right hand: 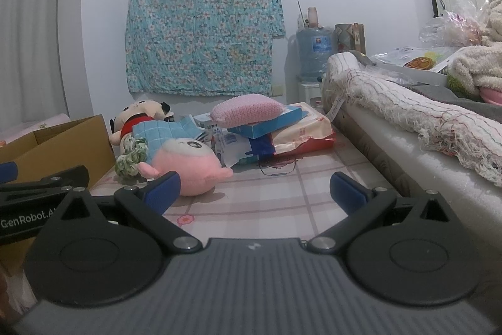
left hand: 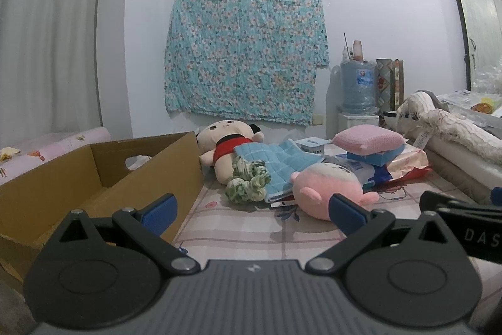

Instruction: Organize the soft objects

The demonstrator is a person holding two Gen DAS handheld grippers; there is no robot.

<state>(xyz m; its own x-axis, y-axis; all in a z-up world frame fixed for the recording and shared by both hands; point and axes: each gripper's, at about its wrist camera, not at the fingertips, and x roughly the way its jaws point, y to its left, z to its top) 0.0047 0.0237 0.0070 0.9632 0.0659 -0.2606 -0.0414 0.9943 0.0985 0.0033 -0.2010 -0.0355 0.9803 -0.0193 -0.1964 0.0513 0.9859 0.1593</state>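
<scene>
The blue cloth (left hand: 276, 160) covers the lower body of the beige doll (left hand: 224, 143). The cardboard box (left hand: 103, 178) runs off the frame at 9 o'clock. Print on the packets (right hand: 230, 143) beneath the pink pillow (right hand: 246, 110) is too small to read. The pink plush (right hand: 188, 165) hides part of the green knotted cloth (right hand: 131, 160).

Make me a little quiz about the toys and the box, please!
1. True or false: the box has toys inside.
2. What lies on the blue carton? A) pink cushion B) green scrunchie C) doll
3. Fill in: both tools are ____.

Key:
1. False; no toys show inside it.
2. A, the pink cushion.
3. Open: left tool and right tool hold nothing. The pink plush lies on the table.
</scene>
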